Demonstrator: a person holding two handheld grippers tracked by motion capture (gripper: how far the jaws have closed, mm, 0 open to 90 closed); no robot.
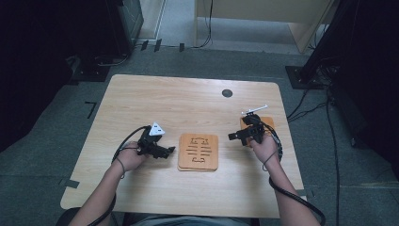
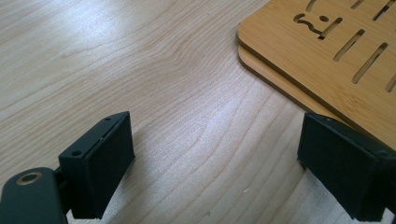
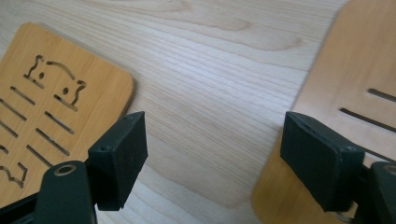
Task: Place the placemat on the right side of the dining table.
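On the light wood table (image 1: 188, 188), near its middle toward the person's side, a stack of two slotted bamboo boards (image 1: 198, 151) is seen lying flat, edges slightly offset in the left gripper view (image 2: 322, 51). A third bamboo board (image 1: 266, 123) is placed near the table's right edge, well apart from the stack, partly covered by the right gripper (image 1: 234, 136). In the right gripper view the stack (image 3: 56, 107) is seen at left with cut-out slots and a small animal shape, and the single board (image 3: 345, 79) at right, bare tabletop between them.

The right gripper is held low over the table, pointing toward the stack; its jaws are spread apart with nothing between them, one jaw over the single board's edge. The left gripper (image 1: 170, 149) is held just beside the stack's left edge; its jaws are also apart, empty, with bare wood grain between them and the stack's corner just beyond the right-hand jaw.

A dark round grommet (image 1: 227, 93) is set in the table near the far edge. Grey carpet floor (image 1: 56, 141) surrounds the table, with cables (image 1: 310, 106) trailed at right, black equipment stands (image 1: 310, 70) at both far corners, and pale wooden furniture (image 1: 263, 14) at the back. Tape marks (image 1: 91, 107) are seen on the floor.
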